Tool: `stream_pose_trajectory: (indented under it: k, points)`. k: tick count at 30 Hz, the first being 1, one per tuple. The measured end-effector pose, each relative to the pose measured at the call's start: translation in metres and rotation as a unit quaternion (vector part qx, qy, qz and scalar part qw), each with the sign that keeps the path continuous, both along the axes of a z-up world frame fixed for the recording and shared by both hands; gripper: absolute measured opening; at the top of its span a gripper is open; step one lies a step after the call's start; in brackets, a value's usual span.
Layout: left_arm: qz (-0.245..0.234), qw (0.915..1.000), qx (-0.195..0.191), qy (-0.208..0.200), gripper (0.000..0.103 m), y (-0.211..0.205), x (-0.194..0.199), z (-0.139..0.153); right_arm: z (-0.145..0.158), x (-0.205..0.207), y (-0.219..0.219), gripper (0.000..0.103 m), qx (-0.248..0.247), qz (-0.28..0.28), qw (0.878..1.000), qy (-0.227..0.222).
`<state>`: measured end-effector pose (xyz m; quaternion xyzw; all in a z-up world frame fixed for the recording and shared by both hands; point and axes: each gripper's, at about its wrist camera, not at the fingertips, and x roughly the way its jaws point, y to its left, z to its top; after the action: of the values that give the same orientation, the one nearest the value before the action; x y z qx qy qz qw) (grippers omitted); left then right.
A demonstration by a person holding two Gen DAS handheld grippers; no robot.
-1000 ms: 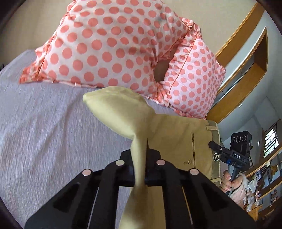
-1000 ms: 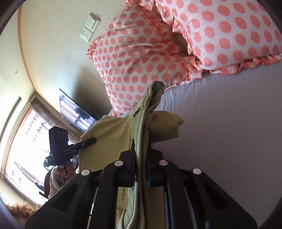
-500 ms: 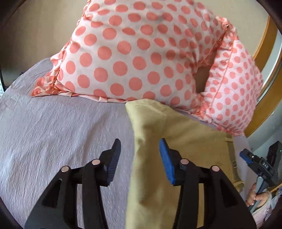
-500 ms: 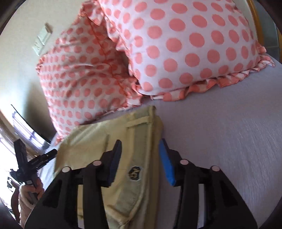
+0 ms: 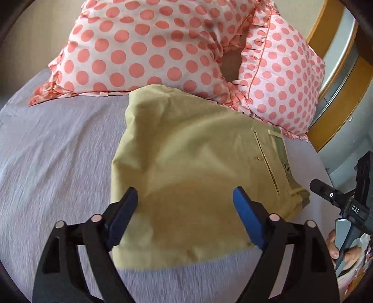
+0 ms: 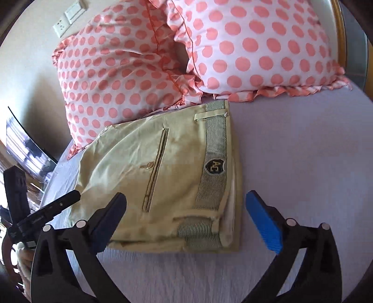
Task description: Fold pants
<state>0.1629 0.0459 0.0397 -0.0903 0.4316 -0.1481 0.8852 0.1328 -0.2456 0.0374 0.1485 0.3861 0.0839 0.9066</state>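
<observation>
The khaki pants (image 5: pixel 193 167) lie folded in a flat rectangle on the lilac bed sheet (image 5: pixel 58 163), their far edge against the pillows. In the right wrist view the pants (image 6: pixel 163 177) show a striped waistband with an "AC" badge (image 6: pixel 215 166) and a back pocket slit. My left gripper (image 5: pixel 185 214) is open and empty, just above the near edge of the pants. My right gripper (image 6: pixel 186 216) is open and empty, above the waistband corner. Each gripper shows in the other's view: the right one (image 5: pixel 335 198), the left one (image 6: pixel 53 207).
Two pink polka-dot pillows (image 5: pixel 149 46) (image 6: pixel 251 46) lean against the wall behind the pants. A wooden headboard frame (image 5: pixel 335 102) runs at the right. A wall socket (image 6: pixel 70 18) and a dark screen (image 6: pixel 25 144) are on the left in the right wrist view.
Both grippers let go of the pants and opened wide. The pants dropped from a lifted bunch to a flat folded stack, and both grippers drew back a little.
</observation>
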Motion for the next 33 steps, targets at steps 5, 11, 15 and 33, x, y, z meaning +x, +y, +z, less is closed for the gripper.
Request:
stream_pose_trajectory:
  k: [5, 11, 15, 33]
  points:
    - [0.045, 0.9969, 0.059, -0.028, 0.101, 0.003, -0.075, -0.003, -0.021, -0.06, 0.033, 0.102, -0.082, -0.006, 0.996, -0.023]
    - [0.058, 0.9946, 0.084, -0.015, 0.101, -0.003, -0.104, -0.023, -0.051, -0.074, 0.062, 0.102, -0.138, -0.016, 0.99, -0.007]
    - [0.057, 0.9935, 0.098, -0.008, 0.101, -0.008, -0.105, -0.032, -0.053, -0.08, 0.066, 0.102, -0.139, -0.022, 0.99, -0.009]
    - [0.073, 0.9843, 0.15, -0.058, 0.101, -0.017, -0.118, -0.043, -0.063, -0.095, 0.068, 0.102, -0.154, -0.048, 0.986, -0.042]
